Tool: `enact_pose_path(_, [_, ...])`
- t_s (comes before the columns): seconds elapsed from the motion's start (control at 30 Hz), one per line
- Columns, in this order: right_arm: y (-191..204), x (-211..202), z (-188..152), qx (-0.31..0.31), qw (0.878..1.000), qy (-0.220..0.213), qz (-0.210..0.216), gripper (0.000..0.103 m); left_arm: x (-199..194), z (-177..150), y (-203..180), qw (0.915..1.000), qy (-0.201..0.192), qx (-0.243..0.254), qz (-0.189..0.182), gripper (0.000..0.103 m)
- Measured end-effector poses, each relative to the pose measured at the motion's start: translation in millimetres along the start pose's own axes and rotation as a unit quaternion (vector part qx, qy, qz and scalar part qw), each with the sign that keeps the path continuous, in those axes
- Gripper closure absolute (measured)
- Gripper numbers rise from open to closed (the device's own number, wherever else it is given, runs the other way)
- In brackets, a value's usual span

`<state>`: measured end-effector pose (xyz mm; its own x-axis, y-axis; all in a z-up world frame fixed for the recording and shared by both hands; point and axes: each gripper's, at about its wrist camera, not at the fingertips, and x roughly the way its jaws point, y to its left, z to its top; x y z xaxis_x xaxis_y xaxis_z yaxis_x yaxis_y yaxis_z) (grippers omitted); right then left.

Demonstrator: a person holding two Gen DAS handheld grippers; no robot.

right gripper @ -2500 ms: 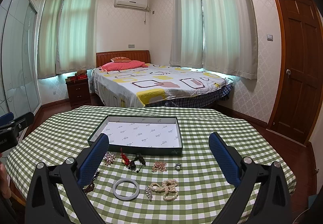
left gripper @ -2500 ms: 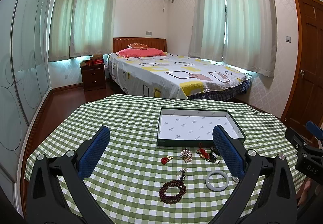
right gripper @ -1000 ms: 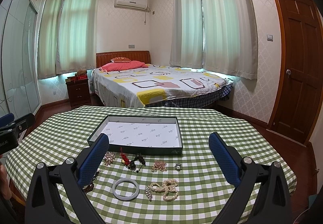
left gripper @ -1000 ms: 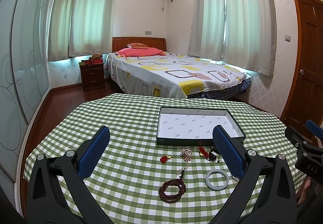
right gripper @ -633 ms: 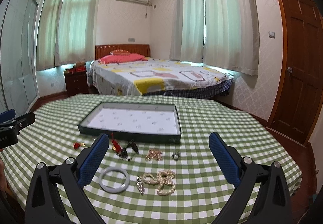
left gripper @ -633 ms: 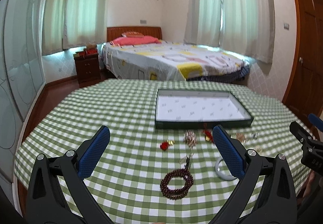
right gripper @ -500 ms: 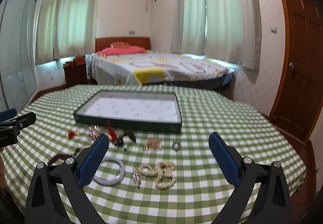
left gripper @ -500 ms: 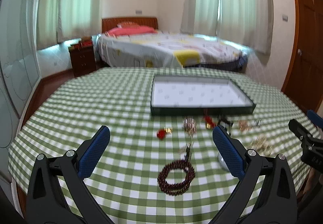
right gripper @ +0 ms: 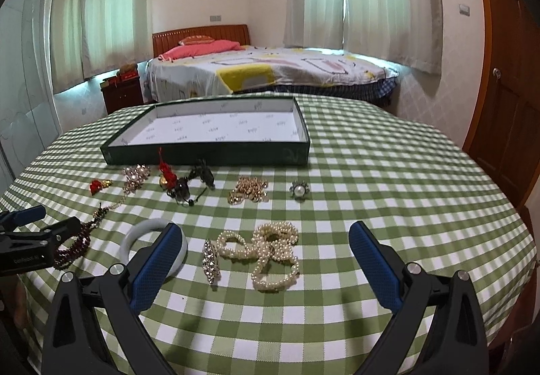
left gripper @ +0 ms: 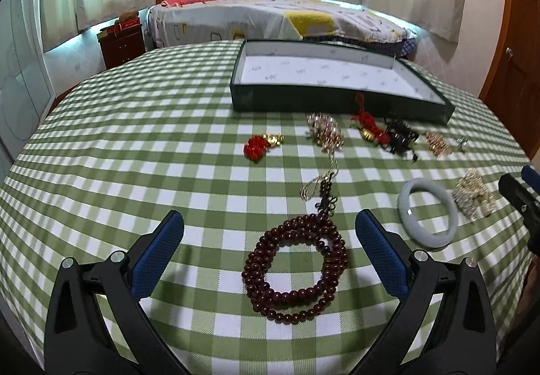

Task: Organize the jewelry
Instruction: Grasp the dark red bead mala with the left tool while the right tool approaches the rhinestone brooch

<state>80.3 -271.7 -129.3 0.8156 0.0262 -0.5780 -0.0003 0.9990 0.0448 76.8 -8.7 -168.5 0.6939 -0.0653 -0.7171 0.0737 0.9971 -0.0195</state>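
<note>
A dark red bead bracelet lies on the checked cloth between the open fingers of my left gripper. My right gripper is open above a pearl strand and a crystal brooch. A pale jade bangle lies to the right of the beads; it also shows in the right wrist view. Further back lie a red charm, a gold chain, a red knot pendant, black pieces, a gold cluster and a pearl ring. An open green box with a white lining stands behind them.
The round table drops off close on the left, right and near sides. A bed, a nightstand and a wooden door stand beyond it. My left gripper shows at the left edge of the right wrist view.
Both grippers have moved forward and down toward the table. The jewelry now looks larger and closer, and the beads now lie between my left fingers. Both stay open.
</note>
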Motion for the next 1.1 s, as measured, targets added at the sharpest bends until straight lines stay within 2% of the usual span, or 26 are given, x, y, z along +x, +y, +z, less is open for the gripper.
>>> enact_pose_path(0.17, [2.5,7.2,-3.0,0.001,1.000,0.008,0.006,0.006,16.6,-2.5,-0.2,0.9994,0.032,0.004,0.008,0.004])
enact_pose_path(0.37, [3.4,12.5,-5.3,0.001,1.000,0.015,0.014,0.006,16.2,-2.3,-1.6,0.9994,0.031,0.004,0.011,0.004])
enact_pose_path(0.43, [2.9,12.6,-5.9,0.002,1.000,0.018,0.013,0.006,15.3,-2.4,-1.0,0.9995,0.030,0.002,0.012,0.009])
enact_pose_path(0.5, [1.0,13.5,-6.4,0.007,1.000,0.021,0.014,0.006,11.3,-2.3,1.1,0.9997,0.022,-0.002,0.015,0.034])
enact_pose_path(0.57, [-0.8,12.8,-7.9,0.015,0.999,0.023,0.019,0.006,9.1,-1.9,2.5,0.9997,0.017,-0.005,0.014,0.043])
enact_pose_path(0.6, [-1.2,12.3,-8.2,0.018,0.999,0.023,0.021,0.007,8.1,-2.1,2.5,0.9998,0.016,-0.004,0.013,0.053])
enact_pose_path(0.7, [1.0,11.1,-8.7,0.014,0.999,0.022,0.025,0.007,6.3,-1.5,3.8,0.9999,0.012,-0.003,0.004,0.074])
enact_pose_path(0.8, [7.4,12.0,-10.3,0.004,0.999,0.026,0.033,0.008,5.8,-0.7,5.1,0.9999,0.012,-0.004,-0.004,0.086])
enact_pose_path(0.87, [11.4,12.4,-11.4,-0.002,0.999,0.029,0.039,0.016,6.4,0.1,6.2,0.9999,0.012,-0.005,-0.006,0.087])
enact_pose_path(0.93, [15.4,15.4,-12.5,-0.009,0.998,0.037,0.045,0.052,6.2,0.8,6.7,0.9999,0.011,-0.007,-0.007,0.088])
enact_pose_path(1.1, [21.8,20.8,-15.6,-0.018,0.997,0.054,0.061,0.058,3.2,1.9,8.8,0.9999,0.005,-0.012,-0.008,0.088])
